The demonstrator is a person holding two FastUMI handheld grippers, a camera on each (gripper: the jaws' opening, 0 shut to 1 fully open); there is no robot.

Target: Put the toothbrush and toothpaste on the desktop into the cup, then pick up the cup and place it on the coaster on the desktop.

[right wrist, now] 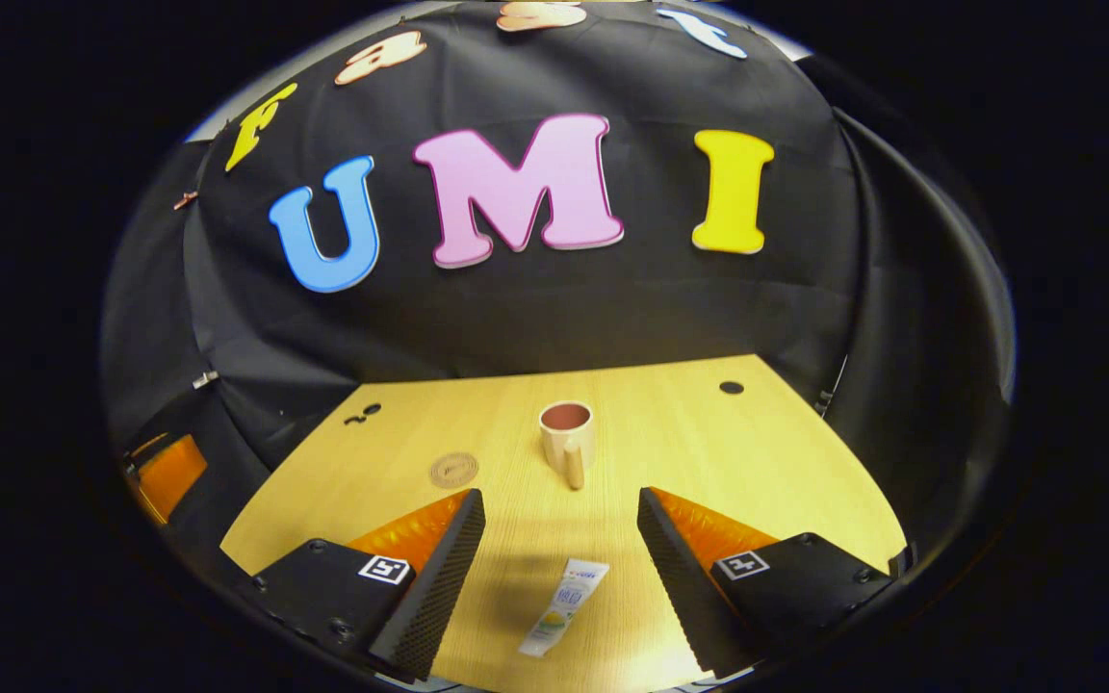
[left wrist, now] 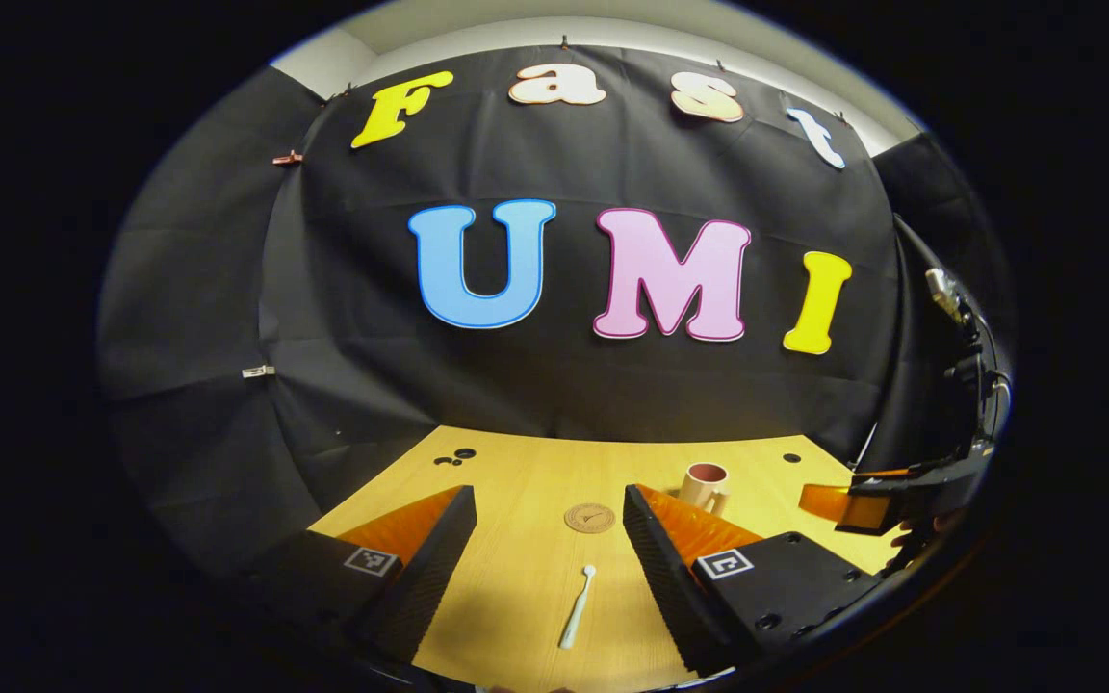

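- We find the left gripper (left wrist: pixel 547 539) above the tabletop (left wrist: pixel 526 472) with its jaws spread wide and empty; the toothbrush (left wrist: pixel 578 606) lies flat between them, untouched.
- We find the right gripper (right wrist: pixel 561 539) likewise wide open and empty, the toothpaste (right wrist: pixel 564 595) lying flat on the wood between its jaws.
- The cup (right wrist: pixel 567 433) stands upright and empty, handle toward the right gripper view; the coaster (right wrist: pixel 454 470) lies bare just to its left in that view, apart from it.
- Nothing has yet been loaded, so we judge the task to be at its outset.
- Risks, in our judgement: the toothbrush is thin and low — closing jaws may skid over it or scrape the tabletop; the soft tube may buckle or slip if pinched near an end; both grippers heading for one cup may collide or tip it.
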